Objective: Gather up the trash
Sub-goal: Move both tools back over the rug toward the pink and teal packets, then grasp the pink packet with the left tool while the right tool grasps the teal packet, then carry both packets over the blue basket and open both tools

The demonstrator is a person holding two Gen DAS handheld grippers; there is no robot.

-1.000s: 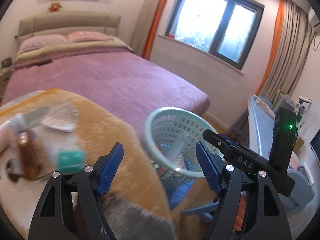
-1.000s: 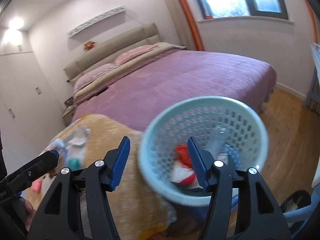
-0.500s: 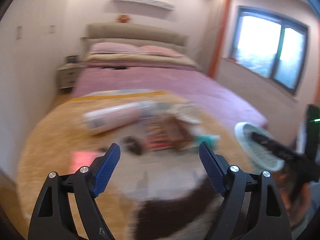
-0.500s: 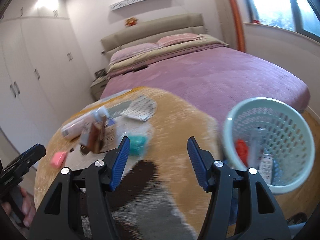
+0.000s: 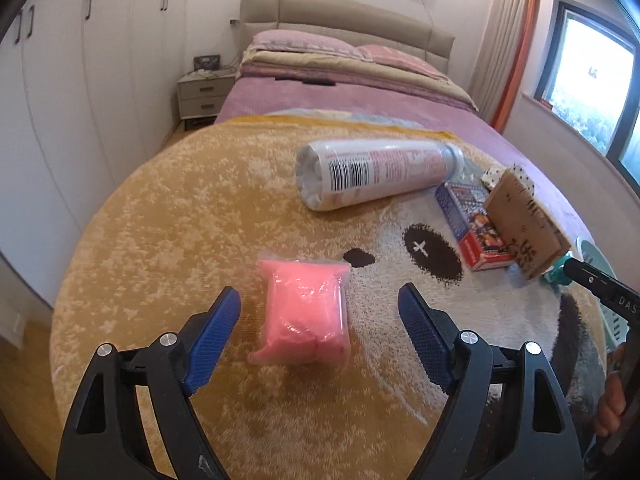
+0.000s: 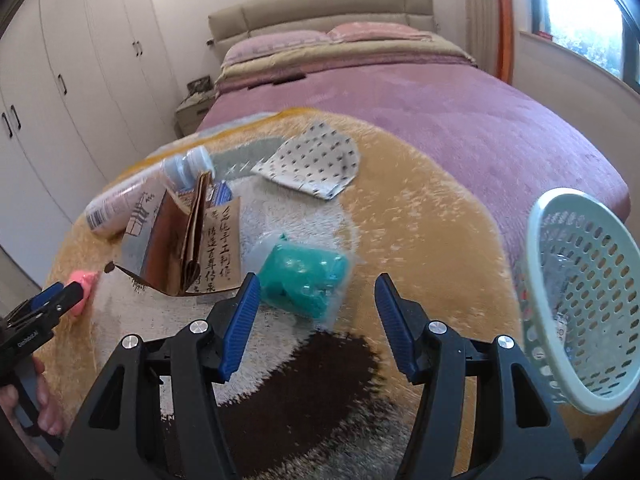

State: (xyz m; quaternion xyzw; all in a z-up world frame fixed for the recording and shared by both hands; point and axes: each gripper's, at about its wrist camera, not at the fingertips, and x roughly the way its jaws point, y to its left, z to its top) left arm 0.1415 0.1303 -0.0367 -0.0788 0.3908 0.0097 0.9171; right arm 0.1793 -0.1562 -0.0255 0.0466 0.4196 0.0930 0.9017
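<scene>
A pink plastic packet (image 5: 306, 312) lies on the round yellow rug-covered table (image 5: 160, 220). My left gripper (image 5: 320, 332) is open, its jaws on either side of the packet's near end. It shows at the left of the right wrist view (image 6: 82, 286). A teal packet (image 6: 302, 278) lies just ahead of my open, empty right gripper (image 6: 316, 322). The pale green mesh basket (image 6: 580, 292) stands to the right, holding trash. A brown paper bag (image 6: 192, 240), a pink-white bottle (image 5: 376, 172) and a dotted paper (image 6: 316, 164) also lie on the table.
A red-blue card box (image 5: 472, 224) lies by the paper bag. The purple bed (image 6: 420, 92) is behind the table. White wardrobes (image 5: 72, 72) line the left wall, with a nightstand (image 5: 204, 94) by the bed. The window (image 5: 600, 80) is to the right.
Both grippers swung left from the basket to the table. The left one now straddles the pink packet; the right one now faces the teal packet.
</scene>
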